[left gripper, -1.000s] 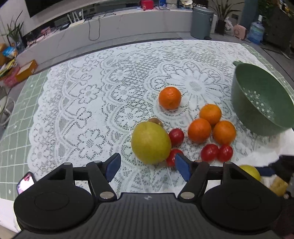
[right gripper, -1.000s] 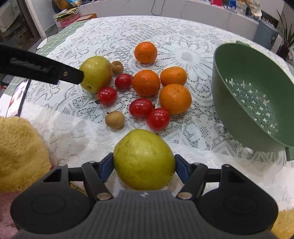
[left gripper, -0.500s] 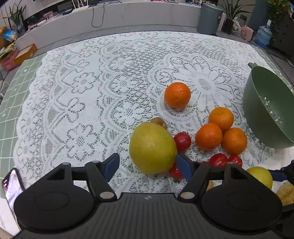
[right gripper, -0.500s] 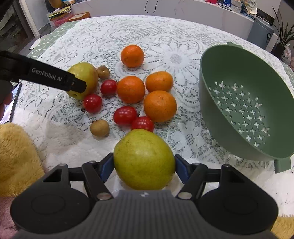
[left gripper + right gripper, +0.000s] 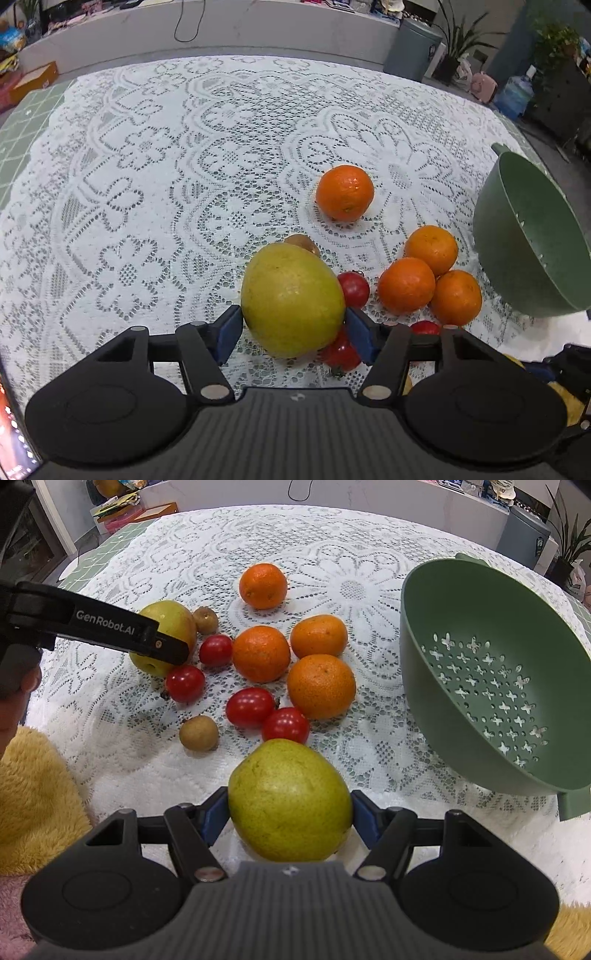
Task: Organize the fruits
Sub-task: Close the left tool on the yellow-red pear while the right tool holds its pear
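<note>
Left wrist: left gripper (image 5: 293, 328) closing round a pear (image 5: 291, 299) on the lace — tomato (image 5: 341, 350) crowding the right pad, liable to be nipped or rolled.

Right wrist: right gripper (image 5: 290, 814) pinching a second pear (image 5: 290, 799), left of the colander (image 5: 491, 679) — may slip if grip loosens.

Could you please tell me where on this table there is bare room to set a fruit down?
The lace tablecloth is bare left of and beyond the lone orange. The green colander is empty too. It is crowded between the yellow-green pear and the colander, where oranges and tomatoes cluster.
</note>
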Available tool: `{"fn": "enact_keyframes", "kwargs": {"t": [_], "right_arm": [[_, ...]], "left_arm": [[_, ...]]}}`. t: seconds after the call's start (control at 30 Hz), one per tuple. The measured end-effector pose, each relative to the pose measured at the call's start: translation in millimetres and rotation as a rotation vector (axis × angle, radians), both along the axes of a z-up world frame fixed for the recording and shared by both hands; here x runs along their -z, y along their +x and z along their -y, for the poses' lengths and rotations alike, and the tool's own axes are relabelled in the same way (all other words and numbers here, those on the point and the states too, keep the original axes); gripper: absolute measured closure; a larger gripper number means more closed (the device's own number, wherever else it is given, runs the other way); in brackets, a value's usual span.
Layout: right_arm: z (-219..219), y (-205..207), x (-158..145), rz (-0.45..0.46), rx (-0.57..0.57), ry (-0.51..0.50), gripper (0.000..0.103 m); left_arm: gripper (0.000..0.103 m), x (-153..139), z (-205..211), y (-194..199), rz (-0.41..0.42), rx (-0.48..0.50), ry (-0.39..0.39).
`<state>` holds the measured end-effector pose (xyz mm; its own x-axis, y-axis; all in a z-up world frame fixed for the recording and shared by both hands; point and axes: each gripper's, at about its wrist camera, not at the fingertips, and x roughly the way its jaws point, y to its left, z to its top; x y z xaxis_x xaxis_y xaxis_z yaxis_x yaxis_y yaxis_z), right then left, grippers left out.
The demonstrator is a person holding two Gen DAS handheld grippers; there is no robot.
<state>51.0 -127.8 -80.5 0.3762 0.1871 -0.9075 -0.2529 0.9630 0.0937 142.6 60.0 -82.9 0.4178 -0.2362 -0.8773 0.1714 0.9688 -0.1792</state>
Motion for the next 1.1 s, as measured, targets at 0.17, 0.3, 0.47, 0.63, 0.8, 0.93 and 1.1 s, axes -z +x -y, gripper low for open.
{"fn": "enact_keyframes", "kwargs": {"t": [0.17, 0.3, 0.47, 0.63, 0.8, 0.93, 1.1], "right_arm": [[1, -2, 0, 0.006, 0.002, 0.004, 0.036], [3, -4, -2, 0.011, 0.008, 0.007, 0.036], [6, -9, -7, 0.032, 0.013, 0.007, 0.036], [10, -13, -13, 0.053, 0.018, 0.013, 0.036], [11, -18, -19, 0.07, 0.016, 0.03, 0.036], [12, -23, -20, 0.078, 0.017, 0.043, 0.036], [16, -27, -21, 0.078, 0.027, 0.054, 0.036]], "left_arm": [[0.034, -1, 2, -2, 0.018, -0.003, 0.01], [0.034, -2, 4, -3, 0.031, -0.011, 0.019], [0.035, -12, 4, -8, 0.061, -0.026, 0.019], [0.036, -28, 6, -16, 0.096, -0.023, 0.026], [0.037, -26, 7, -20, 0.073, -0.019, 0.058], [0.037, -23, 1, -23, 0.061, -0.037, 0.068], [0.037, -20, -11, -22, 0.033, -0.064, 0.038]]}}
